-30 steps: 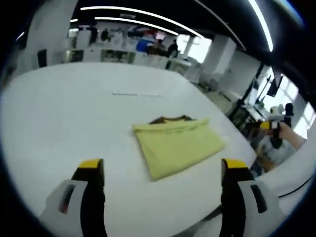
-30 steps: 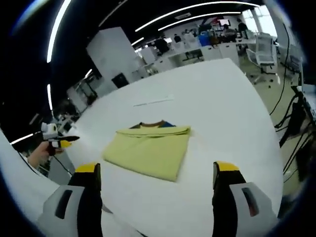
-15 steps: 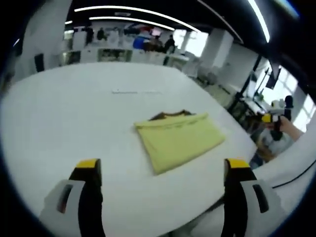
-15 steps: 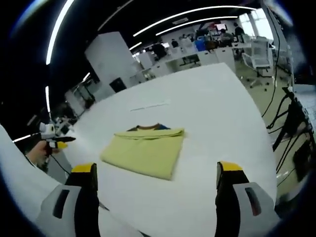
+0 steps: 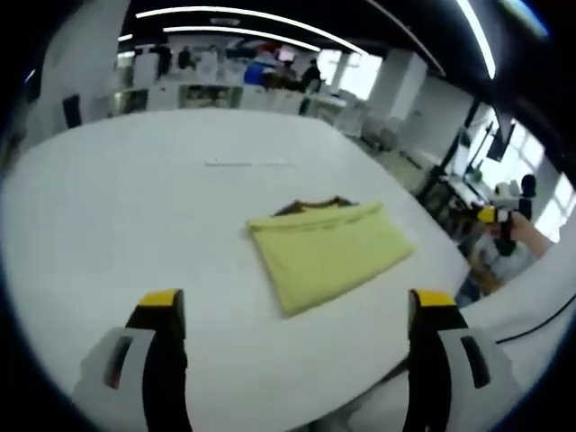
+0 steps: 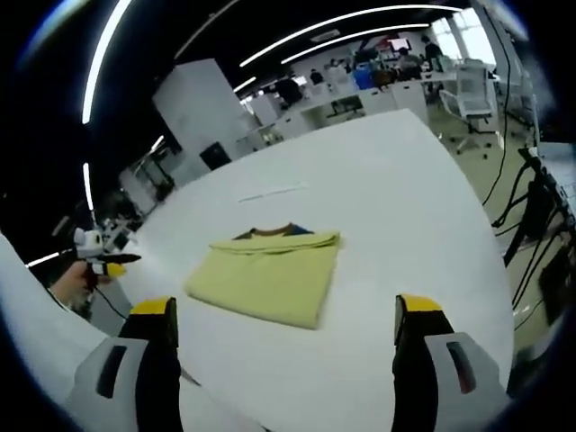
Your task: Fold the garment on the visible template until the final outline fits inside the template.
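I see the shirt [image 5: 328,253] lying folded into a compact yellow rectangle near the middle of the white table [image 5: 117,207], its dark collar peeking out at the far edge. In the right gripper view the same shirt [image 6: 265,278] sits flat, with a thin pale strip [image 6: 272,191] on the table beyond it. I cannot make out any template outline around the cloth, so I cannot say whether the fold fits inside it.

My left gripper [image 5: 292,310] is held back from the shirt, jaws spread wide and empty. My right gripper [image 6: 283,315] is likewise released, jaws apart, hovering near the table's near edge with nothing between them. Each gripper also appears small at the edge of the other's view, off the table.

My guess is the folding is finished or close to it. The risks from here: if I go back in for a needless adjustment, a jaw could drag the top layer and open the fold, spoiling the outline. Pulling further away could also tip the shirt out of both views.
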